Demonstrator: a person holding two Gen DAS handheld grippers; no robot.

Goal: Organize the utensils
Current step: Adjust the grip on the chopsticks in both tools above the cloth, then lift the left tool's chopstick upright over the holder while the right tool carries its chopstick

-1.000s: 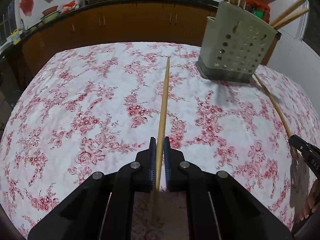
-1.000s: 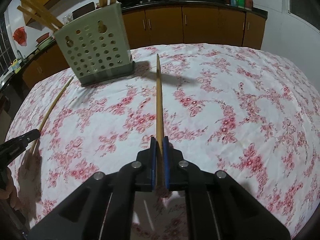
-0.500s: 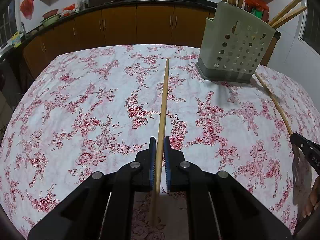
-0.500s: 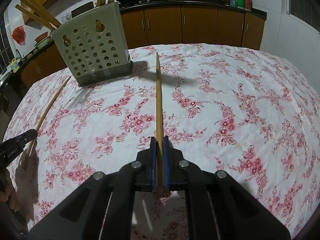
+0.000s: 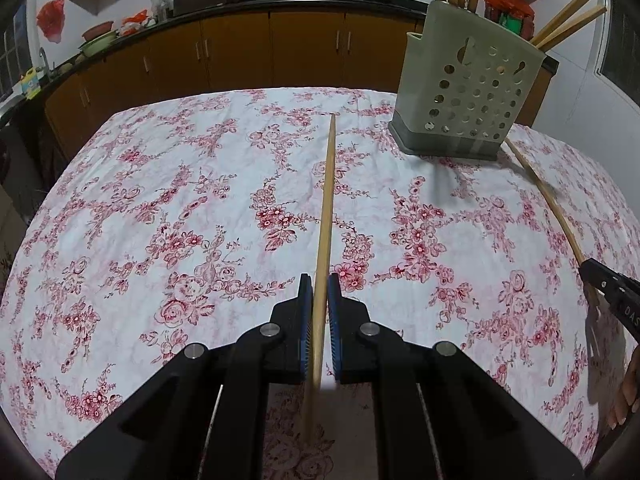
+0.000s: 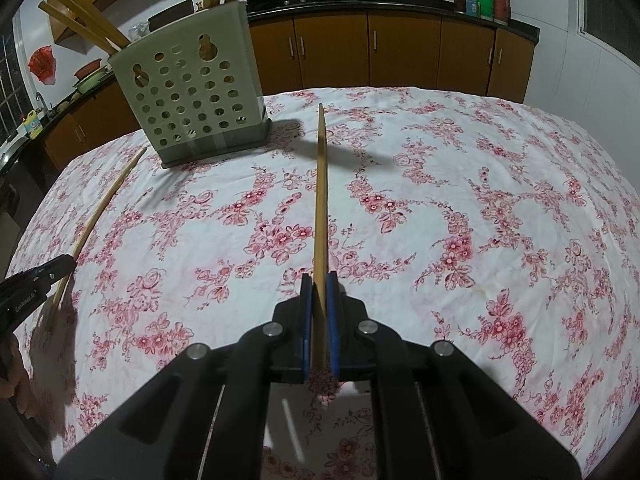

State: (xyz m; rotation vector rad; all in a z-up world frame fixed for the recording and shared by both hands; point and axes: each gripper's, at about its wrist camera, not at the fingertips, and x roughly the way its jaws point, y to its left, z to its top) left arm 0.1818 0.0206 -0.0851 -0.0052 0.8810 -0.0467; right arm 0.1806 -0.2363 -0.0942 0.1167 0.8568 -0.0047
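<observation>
Each gripper is shut on one long wooden chopstick. My left gripper holds a chopstick that points forward above the floral tablecloth. My right gripper holds a chopstick the same way. A pale green perforated utensil holder stands at the far right of the table in the left wrist view, and at the far left in the right wrist view. Several chopsticks stand in it. The right gripper and its chopstick show at the right edge of the left view.
The table carries a white cloth with red flowers. Brown kitchen cabinets and a dark counter with pans run behind the far table edge. A person's fingers show at the right edge.
Both grippers have lifted a little with their chopsticks; the holder sits slightly nearer in both views. Both grips are unchanged.
</observation>
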